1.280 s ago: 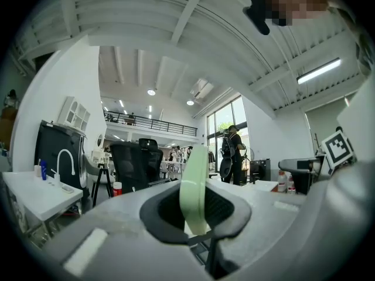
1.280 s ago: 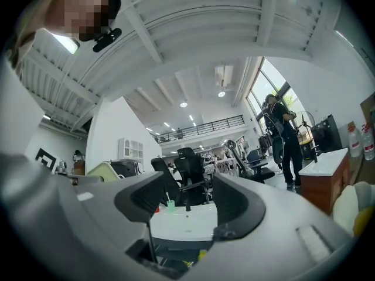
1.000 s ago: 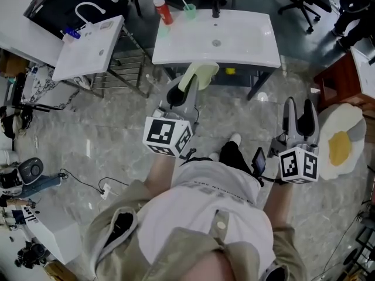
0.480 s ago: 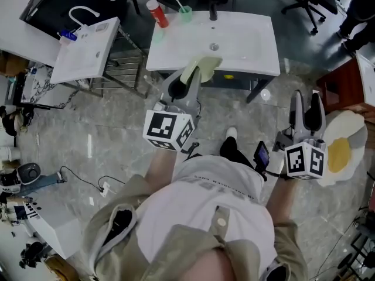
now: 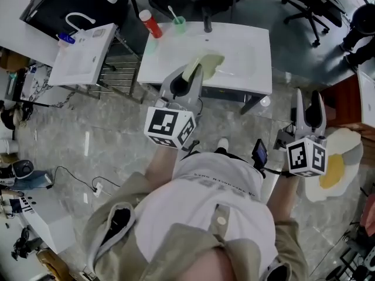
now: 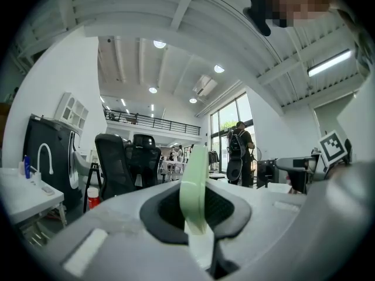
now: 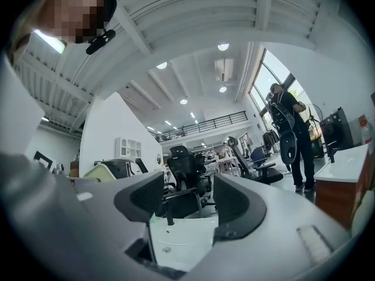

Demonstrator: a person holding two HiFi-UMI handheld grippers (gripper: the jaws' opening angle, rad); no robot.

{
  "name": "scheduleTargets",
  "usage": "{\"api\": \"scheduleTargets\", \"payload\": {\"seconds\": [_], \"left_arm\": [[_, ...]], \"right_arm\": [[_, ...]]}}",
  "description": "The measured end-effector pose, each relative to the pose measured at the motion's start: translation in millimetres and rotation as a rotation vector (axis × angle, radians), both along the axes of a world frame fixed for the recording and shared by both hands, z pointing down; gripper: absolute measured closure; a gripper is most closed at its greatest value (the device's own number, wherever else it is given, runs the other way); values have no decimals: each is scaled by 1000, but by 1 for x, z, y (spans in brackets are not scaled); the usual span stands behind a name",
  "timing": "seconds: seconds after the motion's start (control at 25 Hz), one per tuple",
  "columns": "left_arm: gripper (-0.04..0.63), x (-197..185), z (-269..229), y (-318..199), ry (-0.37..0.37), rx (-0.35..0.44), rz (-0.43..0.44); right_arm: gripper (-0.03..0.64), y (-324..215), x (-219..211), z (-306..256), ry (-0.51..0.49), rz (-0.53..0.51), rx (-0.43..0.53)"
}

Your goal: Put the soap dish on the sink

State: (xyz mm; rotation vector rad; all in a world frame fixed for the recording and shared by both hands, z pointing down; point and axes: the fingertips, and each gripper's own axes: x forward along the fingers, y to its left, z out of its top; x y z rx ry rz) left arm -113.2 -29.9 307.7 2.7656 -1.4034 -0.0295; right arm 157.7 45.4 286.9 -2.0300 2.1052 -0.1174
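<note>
My left gripper (image 5: pixel 188 82) is shut on a pale green soap dish (image 5: pixel 204 65), which sticks out over the front edge of the white sink (image 5: pixel 246 69). In the left gripper view the dish (image 6: pixel 194 186) stands on edge between the dark pads. My right gripper (image 5: pixel 309 110) is open and holds nothing; it hangs over the floor, to the right of the sink's front corner. Through its open jaws (image 7: pixel 180 202) the white sink top (image 7: pixel 176 233) and its black tap show ahead.
A red bottle (image 5: pixel 146 23), a green cup with a toothbrush (image 5: pixel 178 21) and a black tap (image 5: pixel 207 22) stand at the sink's back. A second white sink (image 5: pixel 79 57) sits on a rack at left. Office chairs (image 5: pixel 307 7) stand behind. An egg-shaped rug (image 5: pixel 335 168) lies at right.
Both grippers have moved forward toward the sink. The soap dish, earlier short of the front edge, now reaches over the basin.
</note>
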Motion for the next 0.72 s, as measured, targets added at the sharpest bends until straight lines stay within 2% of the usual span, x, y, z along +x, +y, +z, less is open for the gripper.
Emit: {"api": "scheduleTargets", "payload": {"seconds": [0.36, 0.72], "left_arm": [[565, 36, -2, -47, -15, 7, -31], [565, 38, 12, -75, -22, -51, -56]], "right_arm": [[348, -56, 42, 2, -27, -35, 8], [347, -87, 49, 14, -52, -56, -32]]}}
